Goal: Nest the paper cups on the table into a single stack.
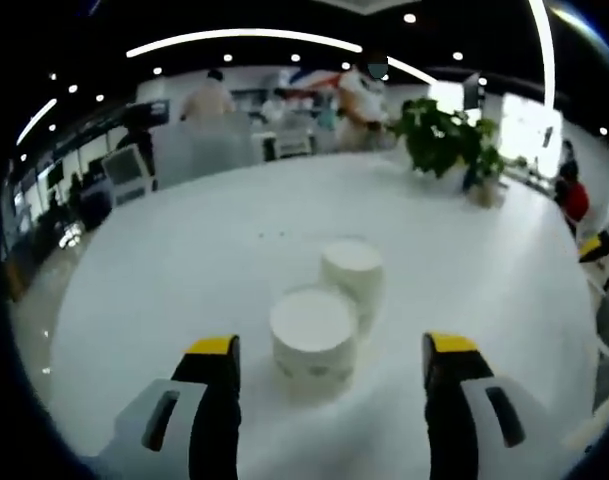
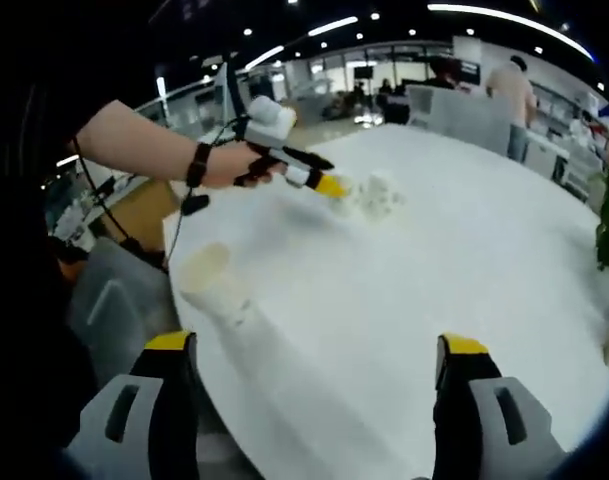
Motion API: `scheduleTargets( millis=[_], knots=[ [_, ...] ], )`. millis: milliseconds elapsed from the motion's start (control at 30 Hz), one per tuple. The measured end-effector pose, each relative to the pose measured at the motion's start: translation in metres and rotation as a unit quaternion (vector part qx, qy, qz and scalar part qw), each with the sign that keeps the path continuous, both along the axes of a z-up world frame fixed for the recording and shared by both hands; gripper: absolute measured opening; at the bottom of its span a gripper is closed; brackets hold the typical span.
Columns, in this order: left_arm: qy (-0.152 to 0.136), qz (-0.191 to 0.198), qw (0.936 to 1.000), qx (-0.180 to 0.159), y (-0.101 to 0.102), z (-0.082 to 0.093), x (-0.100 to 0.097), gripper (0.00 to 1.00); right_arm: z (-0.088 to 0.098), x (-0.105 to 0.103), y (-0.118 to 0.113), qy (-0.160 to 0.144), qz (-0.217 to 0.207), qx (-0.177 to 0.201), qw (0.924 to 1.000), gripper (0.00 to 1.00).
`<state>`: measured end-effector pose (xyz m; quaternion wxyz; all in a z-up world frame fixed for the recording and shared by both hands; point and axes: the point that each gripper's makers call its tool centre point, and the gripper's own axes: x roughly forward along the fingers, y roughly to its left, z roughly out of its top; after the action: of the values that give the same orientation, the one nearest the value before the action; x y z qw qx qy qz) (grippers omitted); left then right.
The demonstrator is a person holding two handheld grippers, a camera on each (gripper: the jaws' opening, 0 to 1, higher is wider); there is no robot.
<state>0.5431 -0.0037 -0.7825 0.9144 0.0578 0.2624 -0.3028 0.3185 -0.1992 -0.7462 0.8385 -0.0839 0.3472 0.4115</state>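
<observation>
Yellow-tipped fingers point(image 1: 212, 350) of the left gripper point(image 1: 332, 352) are seen spread wide at the bottom of the left gripper view, with nothing gripped. Between them, just beyond the tips, an upside-down white paper cup point(image 1: 313, 343) is set on the white table point(image 1: 184, 260). A second upside-down paper cup point(image 1: 352, 273) is placed close behind it, slightly to the right. Farther off, at the upper right of the frame, a potted plant point(image 1: 446, 140) is seen on the table's far edge, and people are seen standing past it in an office lit by ceiling lamps.

In the right gripper view, the right gripper point(image 2: 317, 352) is likewise held wide apart at the bottom of the frame, empty. An upright paper cup point(image 2: 212, 278) is seen near the table's edge at centre left, above the left finger. Beyond it, at upper centre, the left gripper is held in a person's hand point(image 2: 227, 163) reaching in from the left, its yellow tips lowered beside the two upside-down cups point(image 2: 374, 195) farther across the table.
</observation>
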Motion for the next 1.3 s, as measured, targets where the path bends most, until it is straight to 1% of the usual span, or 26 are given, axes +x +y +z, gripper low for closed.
scheduleTargets(
  millis=[33,167,233,267,300,333,400,500,567,667,767,900,1033,1133,1300],
  knots=[
    [-0.003,0.003,1.0000,0.001,0.001,-0.001,0.004,0.72,0.000,0.002,-0.004,0.000,-0.004,-0.003,1.0000,0.97],
    [0.003,0.008,0.9999,-0.009,0.003,-0.005,0.012,0.70,0.001,0.006,-0.014,0.002,-0.018,-0.007,0.9998,0.97],
    [0.002,0.009,1.0000,-0.004,0.007,-0.006,0.016,0.65,0.000,0.006,-0.015,0.004,-0.020,-0.007,0.9998,0.97],
    [0.006,0.018,0.9997,-0.016,0.008,-0.004,0.018,0.63,-0.001,0.006,-0.015,0.005,-0.021,-0.008,0.9997,0.97],
    [0.011,0.023,0.9991,-0.034,0.007,-0.003,0.020,0.61,-0.001,0.005,-0.016,0.007,-0.021,-0.010,0.9997,0.97],
    [0.015,0.024,0.9987,-0.042,0.008,-0.003,0.021,0.59,-0.003,0.005,-0.017,0.008,-0.021,-0.012,0.9997,0.97],
    [0.015,0.025,0.9989,-0.038,0.011,-0.005,0.024,0.55,-0.003,0.006,-0.017,0.011,-0.023,-0.012,0.9996,0.97],
    [0.019,0.018,0.9991,-0.033,0.011,-0.008,0.023,0.53,-0.002,0.006,-0.016,0.010,-0.026,-0.011,0.9996,0.97],
    [0.014,0.004,0.9995,-0.027,0.009,-0.006,0.022,0.49,-0.002,0.007,-0.016,0.009,-0.027,-0.011,0.9995,0.97],
    [0.002,-0.010,0.9995,-0.029,0.005,0.000,0.021,0.39,-0.001,0.007,-0.016,0.008,-0.031,-0.009,0.9995,0.97],
    [0.005,-0.012,0.9996,-0.023,0.005,-0.001,0.020,0.39,0.000,0.006,-0.016,0.009,-0.031,-0.008,0.9994,0.96],
    [0.009,-0.013,0.9995,-0.027,0.005,0.003,0.017,0.38,0.001,0.005,-0.017,0.008,-0.031,-0.011,0.9994,0.96],
    [0.011,-0.016,0.9992,-0.035,0.003,0.009,0.012,0.38,0.004,0.007,-0.018,0.005,-0.039,-0.004,0.9992,0.96],
    [0.008,-0.018,0.9992,-0.036,0.003,0.016,0.008,0.38,0.004,0.006,-0.018,0.002,-0.035,-0.015,0.9993,0.96],
    [0.008,-0.019,0.9989,-0.042,0.006,0.026,0.000,0.38,0.015,0.007,-0.012,-0.011,-0.038,-0.004,0.9992,0.96]
  ],
)
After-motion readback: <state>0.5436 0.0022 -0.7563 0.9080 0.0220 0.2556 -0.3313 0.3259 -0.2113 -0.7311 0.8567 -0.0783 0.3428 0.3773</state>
